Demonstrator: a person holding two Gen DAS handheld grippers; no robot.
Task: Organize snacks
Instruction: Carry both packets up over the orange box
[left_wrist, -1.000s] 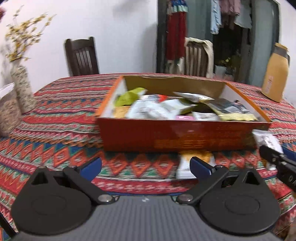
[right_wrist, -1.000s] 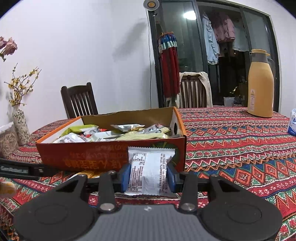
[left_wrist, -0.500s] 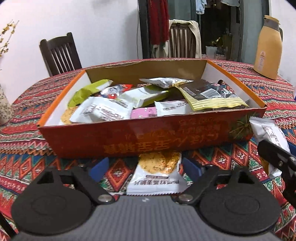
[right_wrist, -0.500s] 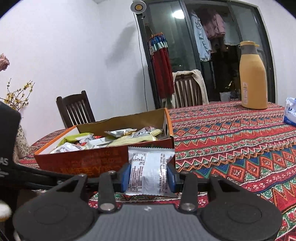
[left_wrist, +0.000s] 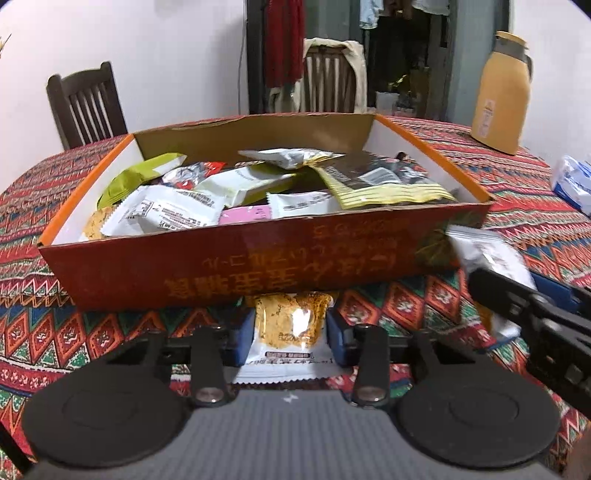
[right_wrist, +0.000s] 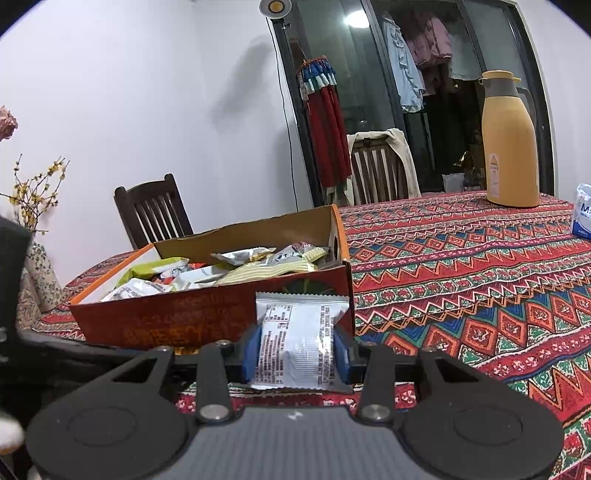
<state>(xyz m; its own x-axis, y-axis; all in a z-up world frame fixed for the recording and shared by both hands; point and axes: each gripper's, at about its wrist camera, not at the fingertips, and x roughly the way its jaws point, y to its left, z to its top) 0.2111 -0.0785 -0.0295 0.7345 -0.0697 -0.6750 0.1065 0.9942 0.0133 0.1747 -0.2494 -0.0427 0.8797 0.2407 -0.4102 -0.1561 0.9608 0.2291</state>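
White walls (right_wrist: 147, 92) back a bench (right_wrist: 480, 266) under a patterned cloth. Two dark wooden chairs (right_wrist: 151, 210) stand behind it, one draped with fabric (right_wrist: 400, 155). Clothes (right_wrist: 406, 81) hang beyond a dark glass door (right_wrist: 369, 110); a lamp (right_wrist: 275, 5) glows overhead.

Even, fairly dim indoor light from a ceiling lamp (right_wrist: 357, 17) reflected far ahead of the right gripper (right_wrist: 295, 350), glare on its clamped white packet (right_wrist: 301, 341), fisheye-curved dark corners, mildly soft focus throughout.
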